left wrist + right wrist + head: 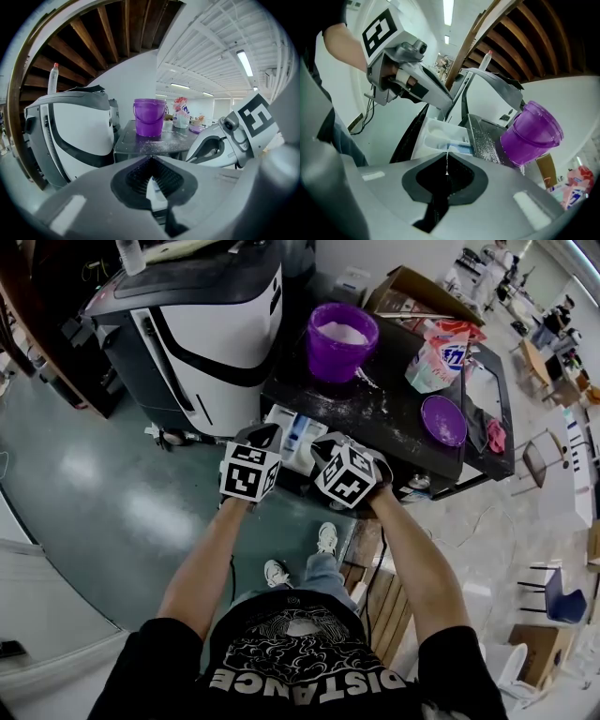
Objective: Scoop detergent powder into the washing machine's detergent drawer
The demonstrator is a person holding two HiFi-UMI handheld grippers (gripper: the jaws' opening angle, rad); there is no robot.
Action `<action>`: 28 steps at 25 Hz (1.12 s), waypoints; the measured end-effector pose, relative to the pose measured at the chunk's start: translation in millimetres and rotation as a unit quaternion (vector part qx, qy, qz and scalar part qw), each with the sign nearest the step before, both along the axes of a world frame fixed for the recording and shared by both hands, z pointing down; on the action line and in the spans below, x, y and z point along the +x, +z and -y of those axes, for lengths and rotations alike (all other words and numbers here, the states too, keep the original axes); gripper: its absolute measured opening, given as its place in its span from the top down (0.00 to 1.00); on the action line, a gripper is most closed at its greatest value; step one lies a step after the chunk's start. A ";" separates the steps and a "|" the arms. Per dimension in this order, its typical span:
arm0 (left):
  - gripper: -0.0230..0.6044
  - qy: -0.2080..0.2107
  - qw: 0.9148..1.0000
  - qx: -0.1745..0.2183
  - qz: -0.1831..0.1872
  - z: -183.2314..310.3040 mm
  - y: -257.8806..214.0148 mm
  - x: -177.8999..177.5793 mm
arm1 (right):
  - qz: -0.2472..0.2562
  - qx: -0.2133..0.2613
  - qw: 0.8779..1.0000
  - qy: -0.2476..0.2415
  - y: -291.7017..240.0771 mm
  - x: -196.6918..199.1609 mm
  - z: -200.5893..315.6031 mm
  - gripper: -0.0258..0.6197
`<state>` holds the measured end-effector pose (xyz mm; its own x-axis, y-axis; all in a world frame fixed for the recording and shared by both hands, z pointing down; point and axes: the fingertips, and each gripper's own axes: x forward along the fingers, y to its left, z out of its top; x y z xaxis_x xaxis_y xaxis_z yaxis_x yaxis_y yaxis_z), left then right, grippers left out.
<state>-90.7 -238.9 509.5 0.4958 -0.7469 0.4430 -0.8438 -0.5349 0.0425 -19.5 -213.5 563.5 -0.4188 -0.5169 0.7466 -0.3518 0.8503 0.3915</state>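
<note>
One drawer (298, 432) stands open at the washer's (211, 352) front, just ahead of both grippers. The left gripper (263, 437) and right gripper (330, 444) hover side by side, jaws pressed together on nothing. Powder sits in the purple bucket (342, 338) on the dusted table (394, 413). No scoop shows, so scooping appears not yet begun.

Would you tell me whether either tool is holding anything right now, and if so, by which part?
Nothing is held: the left tool and the right tool each have their jaws closed together, with nothing between them.
</note>
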 end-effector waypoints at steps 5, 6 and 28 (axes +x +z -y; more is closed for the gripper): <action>0.96 0.001 1.000 -0.003 0.000 0.3 0.9 0.1 | -0.025 0.025 0.999 -0.018 0.4 0.9 -0.7 0.91; 0.96 0.000 1.000 -0.003 0.000 0.5 0.9 0.1 | -0.030 0.030 0.999 -0.020 0.3 1.6 -0.9 0.91; 0.96 -0.003 1.000 -0.007 -0.003 2.0 3.6 -3.0 | -0.101 0.159 0.980 -0.065 0.8 7.0 1.1 0.91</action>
